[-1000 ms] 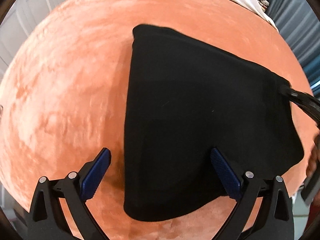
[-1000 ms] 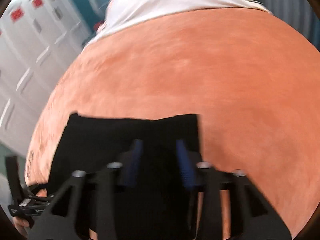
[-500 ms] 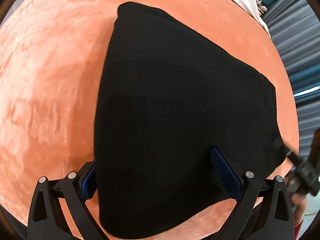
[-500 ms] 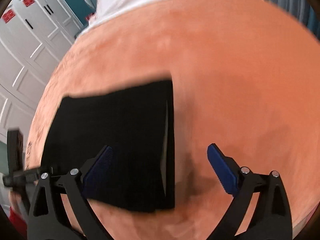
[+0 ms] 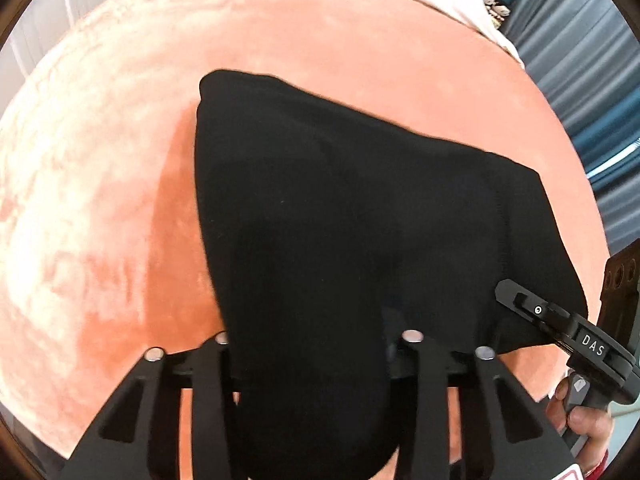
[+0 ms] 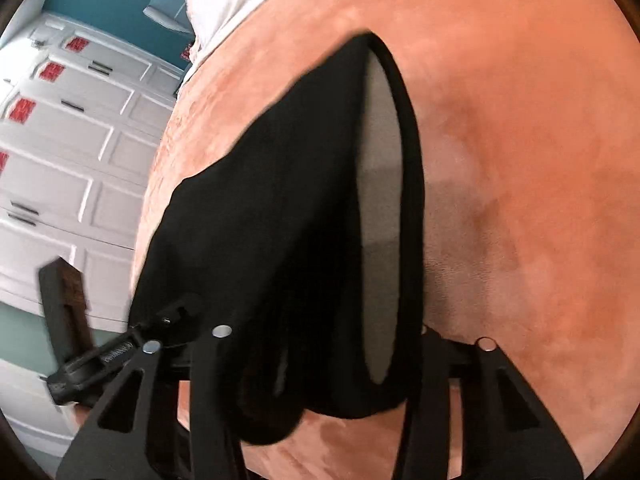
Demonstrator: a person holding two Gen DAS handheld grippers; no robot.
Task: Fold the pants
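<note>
**Pants Partly Folded, One More Fold to Go**

On the orange blanket [image 5: 280, 40] the black pants [image 5: 340, 220] lie already folded into a compact shape. The left gripper [image 5: 312, 344] and the right gripper [image 6: 320, 336] have just been closing and each now clamps the near edge, apparently for another fold.

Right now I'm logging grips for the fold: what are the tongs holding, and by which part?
Both tongs, which have just been closing, grip the black pants: left tongs and right tongs each pinch the near edge.
</note>
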